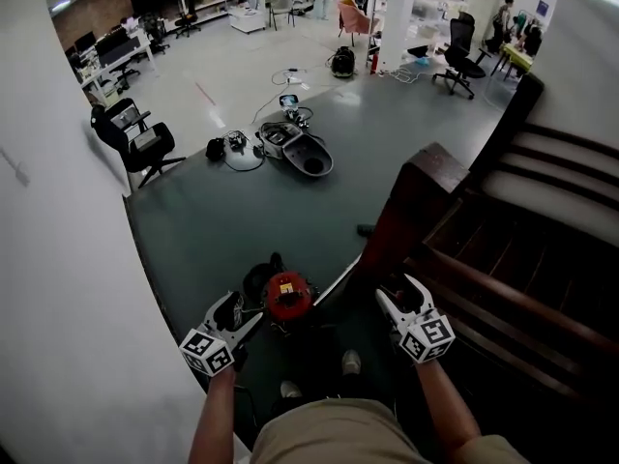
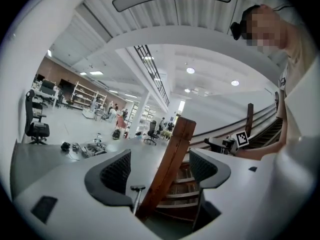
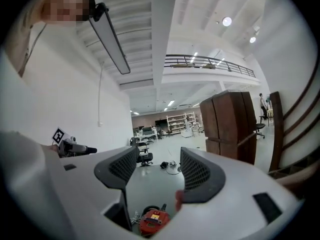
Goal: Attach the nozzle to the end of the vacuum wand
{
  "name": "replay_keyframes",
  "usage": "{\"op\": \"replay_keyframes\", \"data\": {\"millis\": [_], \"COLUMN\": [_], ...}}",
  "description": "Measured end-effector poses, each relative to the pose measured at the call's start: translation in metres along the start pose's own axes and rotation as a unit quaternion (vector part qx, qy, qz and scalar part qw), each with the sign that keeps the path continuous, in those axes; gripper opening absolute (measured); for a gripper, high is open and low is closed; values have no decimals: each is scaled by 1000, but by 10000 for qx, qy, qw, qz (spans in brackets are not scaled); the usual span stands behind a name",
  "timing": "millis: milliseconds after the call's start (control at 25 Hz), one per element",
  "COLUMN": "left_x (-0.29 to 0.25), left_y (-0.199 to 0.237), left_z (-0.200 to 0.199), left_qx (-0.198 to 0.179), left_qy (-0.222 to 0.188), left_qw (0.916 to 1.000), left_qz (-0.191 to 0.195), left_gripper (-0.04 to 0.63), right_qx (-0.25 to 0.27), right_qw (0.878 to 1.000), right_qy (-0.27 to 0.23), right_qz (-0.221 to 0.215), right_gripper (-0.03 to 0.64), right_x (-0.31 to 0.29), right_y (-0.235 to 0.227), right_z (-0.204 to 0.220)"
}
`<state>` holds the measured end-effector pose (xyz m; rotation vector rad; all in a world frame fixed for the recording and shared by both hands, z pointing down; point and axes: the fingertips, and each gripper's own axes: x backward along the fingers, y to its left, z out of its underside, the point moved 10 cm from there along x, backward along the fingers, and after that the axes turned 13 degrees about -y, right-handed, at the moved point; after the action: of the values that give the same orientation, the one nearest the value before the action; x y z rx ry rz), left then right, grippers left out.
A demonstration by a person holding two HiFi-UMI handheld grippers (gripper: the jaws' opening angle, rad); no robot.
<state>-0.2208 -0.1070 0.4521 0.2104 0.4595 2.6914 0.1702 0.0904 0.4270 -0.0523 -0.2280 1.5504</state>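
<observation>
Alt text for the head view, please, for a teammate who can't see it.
Looking steeply down, a person holds the left hand-held gripper and right hand-held gripper, both open and empty, over a red canister vacuum on a dark floor. A dark wooden staircase rises at right.

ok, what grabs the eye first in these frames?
The round red vacuum canister sits on the dark grey floor between the left gripper and the right gripper. To its right rises a dark brown wooden stair post. Both grippers are open and hold nothing.
</observation>
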Motion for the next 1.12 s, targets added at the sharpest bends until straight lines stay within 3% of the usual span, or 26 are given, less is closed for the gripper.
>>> {"op": "replay_keyframes", "data": {"millis": [240,480,1000,1080,1120], "left_x": [72,127,161,159,158], "left_y": [6,12,1,0,-1], "left_z": [-29,-22,26,28,29], "left_qx": [-210,-321,-198,-187,-190], "left_qy": [-336,-486,-149,-107,-87], "left_qw": [9982,9936,9876,9873,9872], "left_qz": [-454,-967,-1550,-1575,-1579], "left_gripper": [377,377,377,377,377], "right_qx": [314,566,514,649,763], "right_qw": [9990,9957,9878,9863,9857], "right_qy": [-3,211,694,791,810], "right_qz": [-316,-708,-1296,-1293,-1268], "right_gripper": [284,284,282,257,193], "right_x": [-10,-30,-49,-49,-48], "right_y": [40,69,90,91,91], "right_z": [-8,5,45,48,49]}}
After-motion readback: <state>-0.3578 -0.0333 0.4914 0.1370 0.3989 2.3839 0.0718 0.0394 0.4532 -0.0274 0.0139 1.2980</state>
